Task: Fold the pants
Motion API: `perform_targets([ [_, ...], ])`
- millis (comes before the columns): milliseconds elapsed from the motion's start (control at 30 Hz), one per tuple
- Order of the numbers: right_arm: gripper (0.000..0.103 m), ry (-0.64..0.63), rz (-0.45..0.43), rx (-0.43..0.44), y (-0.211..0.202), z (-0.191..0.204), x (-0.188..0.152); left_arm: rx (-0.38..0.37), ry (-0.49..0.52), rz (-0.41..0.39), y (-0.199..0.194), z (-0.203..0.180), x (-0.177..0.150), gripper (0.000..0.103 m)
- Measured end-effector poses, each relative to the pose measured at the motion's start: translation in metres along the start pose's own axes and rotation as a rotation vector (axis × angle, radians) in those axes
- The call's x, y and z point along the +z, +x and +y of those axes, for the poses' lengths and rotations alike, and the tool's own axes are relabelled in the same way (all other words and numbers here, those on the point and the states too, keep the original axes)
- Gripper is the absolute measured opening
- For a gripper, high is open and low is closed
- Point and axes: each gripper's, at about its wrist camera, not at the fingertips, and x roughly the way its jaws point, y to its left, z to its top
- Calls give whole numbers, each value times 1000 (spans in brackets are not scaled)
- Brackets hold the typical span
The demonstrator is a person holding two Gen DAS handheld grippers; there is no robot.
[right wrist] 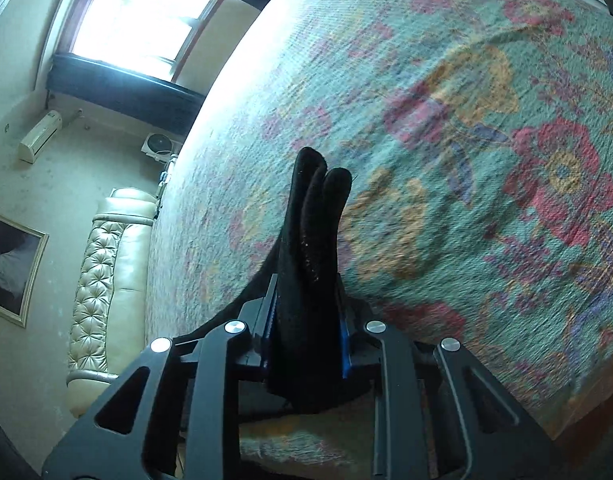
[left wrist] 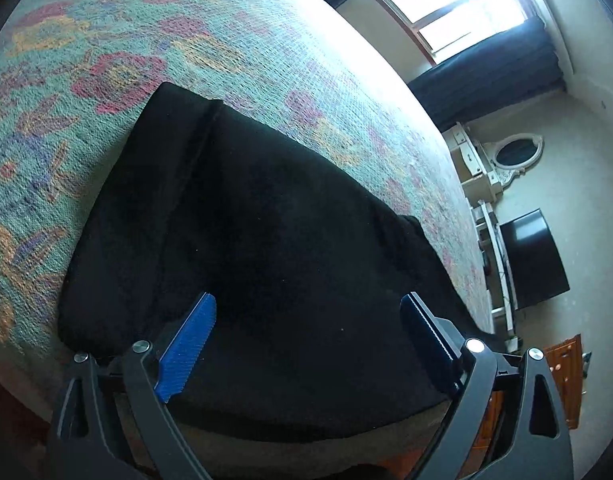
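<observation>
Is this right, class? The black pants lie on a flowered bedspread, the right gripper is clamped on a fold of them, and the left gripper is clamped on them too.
Not quite. The left gripper is open over the pants, as the left wrist view shows. The rest stands: flowered bedspread, right gripper clamped on a fold.

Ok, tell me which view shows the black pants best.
The left wrist view: the pants lie spread on the floral bedspread. The right wrist view shows only bunched folds clamped in the right claw.
</observation>
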Motion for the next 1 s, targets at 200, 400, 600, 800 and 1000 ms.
perform_targets([
  [200, 22, -117, 18, 4, -6, 74, -10, 139, 89, 0, 4, -25, -3, 92],
  [400, 22, -235, 29, -20, 3, 143, -36, 168, 190, -62, -11, -46, -4, 92],
  [600, 21, -299, 39, -22, 22, 198, -64, 160, 186, -61, -18, -44, -6, 92],
  [800, 21, -370, 63, -40, 52, 246, -101, 168, 180, -65, -12, -47, -4, 92],
  [1000, 21, -434, 116, -91, 105, 276, -146, 151, 150, -62, -13, -43, -5, 92],
])
